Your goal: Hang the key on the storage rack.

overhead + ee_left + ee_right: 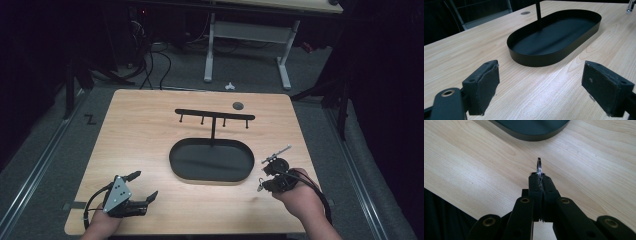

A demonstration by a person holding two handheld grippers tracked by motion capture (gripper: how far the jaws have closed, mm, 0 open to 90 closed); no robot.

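Silver metal key ring (273,160), with a small key hanging off it, is already picked up: in the high view the right tongs (267,176) hold it above the pale wooden counter (140,140), just right of the black oval metal tray (211,160). Judged remaining: hanging it on a peg of the black T-shaped hook rack (215,116) beyond the tongs. Left tongs (143,186) rest wide, nothing between.

Left gripper view: pads (482,86) far apart, tray ahead.

Right gripper view: tongs (540,178) pinched tight on the ring (539,167), which sticks up edge-on past their tips.
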